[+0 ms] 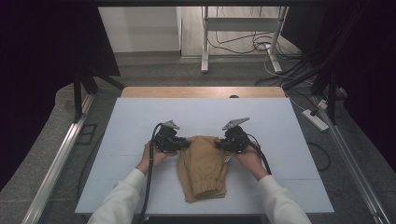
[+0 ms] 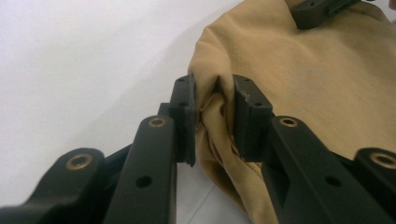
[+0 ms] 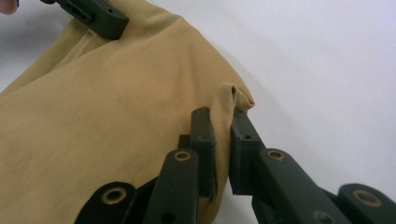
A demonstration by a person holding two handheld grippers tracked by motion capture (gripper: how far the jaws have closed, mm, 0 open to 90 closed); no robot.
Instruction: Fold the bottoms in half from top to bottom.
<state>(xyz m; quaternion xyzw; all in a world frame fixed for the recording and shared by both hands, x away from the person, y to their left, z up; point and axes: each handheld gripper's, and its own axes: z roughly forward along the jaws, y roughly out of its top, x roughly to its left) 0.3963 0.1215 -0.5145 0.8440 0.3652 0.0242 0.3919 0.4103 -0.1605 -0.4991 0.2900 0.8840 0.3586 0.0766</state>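
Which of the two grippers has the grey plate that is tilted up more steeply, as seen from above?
The right gripper: its grey plate slants clearly upward, while the plate on the left gripper lies flatter. Both pinch the tan trousers.

White sleeves [image 1: 122,198]; blk tongs [image 1: 187,143] w/ brass rivets.

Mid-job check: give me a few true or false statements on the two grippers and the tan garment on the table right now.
1. Both grippers pinch the tan garment. True: the left gripper and the right gripper each have cloth between their pads.
2. The garment hangs in the air. False: it lies on the white table.
3. The grippers hold its far corners. True.
4. The garment is blue. False: it is tan.
5. The left gripper grips bare table. False: it grips folded cloth.
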